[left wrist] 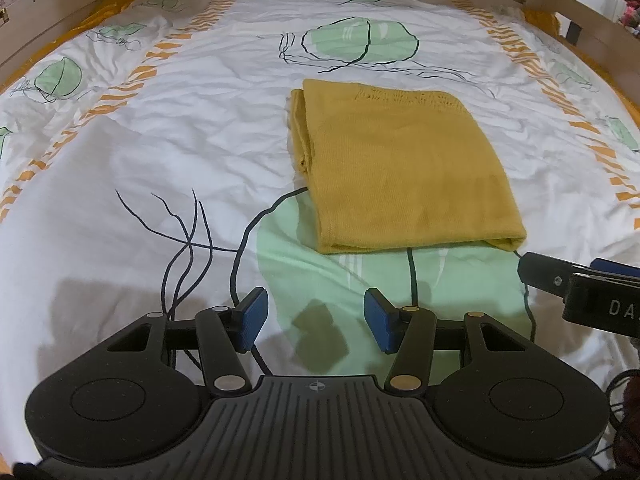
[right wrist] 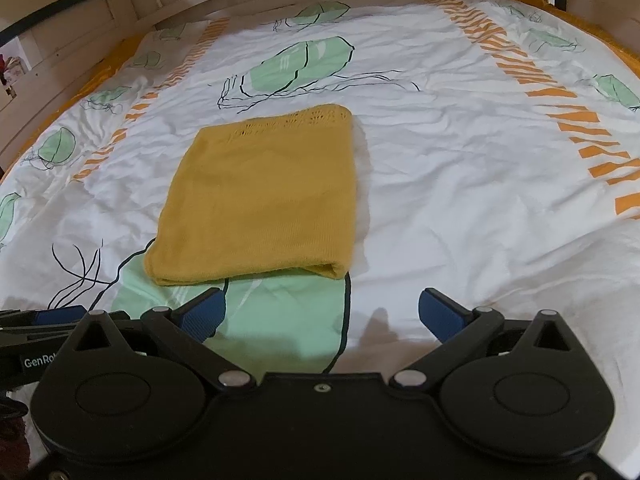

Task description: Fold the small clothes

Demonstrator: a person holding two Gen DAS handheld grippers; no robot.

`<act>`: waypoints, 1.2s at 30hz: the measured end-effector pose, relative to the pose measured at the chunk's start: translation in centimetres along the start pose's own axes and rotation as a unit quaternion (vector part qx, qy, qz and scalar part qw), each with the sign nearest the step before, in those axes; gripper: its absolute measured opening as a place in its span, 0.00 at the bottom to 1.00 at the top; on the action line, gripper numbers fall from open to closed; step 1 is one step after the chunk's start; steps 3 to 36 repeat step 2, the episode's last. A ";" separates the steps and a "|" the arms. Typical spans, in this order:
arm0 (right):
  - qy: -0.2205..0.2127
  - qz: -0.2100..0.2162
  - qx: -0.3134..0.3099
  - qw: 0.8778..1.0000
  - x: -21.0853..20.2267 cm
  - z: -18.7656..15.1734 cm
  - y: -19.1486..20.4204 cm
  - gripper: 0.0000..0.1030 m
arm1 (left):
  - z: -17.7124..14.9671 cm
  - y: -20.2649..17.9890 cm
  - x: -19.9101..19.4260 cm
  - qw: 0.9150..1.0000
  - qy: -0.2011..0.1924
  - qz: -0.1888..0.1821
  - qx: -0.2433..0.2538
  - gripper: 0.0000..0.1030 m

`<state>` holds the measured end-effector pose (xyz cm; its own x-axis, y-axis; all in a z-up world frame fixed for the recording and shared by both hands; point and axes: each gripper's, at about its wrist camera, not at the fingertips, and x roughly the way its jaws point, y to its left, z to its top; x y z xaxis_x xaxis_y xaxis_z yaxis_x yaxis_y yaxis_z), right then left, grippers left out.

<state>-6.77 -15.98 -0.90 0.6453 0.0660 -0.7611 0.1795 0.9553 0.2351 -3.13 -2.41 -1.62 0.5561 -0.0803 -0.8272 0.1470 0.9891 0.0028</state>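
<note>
On the patterned bedsheet (left wrist: 168, 148) your folded mustard knit (left wrist: 400, 168) lies soft, light, floppy. Left gripper (left wrist: 316, 320) and right gripper (right wrist: 322, 312) hover with jaws apart, empty; pinch all layers at its near corners.

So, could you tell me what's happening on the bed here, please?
A person is folding small clothes with a handheld gripper in each hand. A yellow knit garment lies folded into a neat rectangle on the patterned duvet. The left gripper and right gripper are both open and empty, just short of its near edge.
</note>
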 end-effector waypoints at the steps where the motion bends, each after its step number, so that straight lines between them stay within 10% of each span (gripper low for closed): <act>1: 0.000 0.001 0.001 1.000 0.0 0.0 0.0 0.99 | 0.0 0.0 0.0 1.000 0.000 0.000 0.000 0.50; 36: 0.001 0.001 0.001 1.000 0.0 0.0 0.0 0.99 | 0.0 0.0 0.1 1.000 0.001 -0.001 0.000 0.50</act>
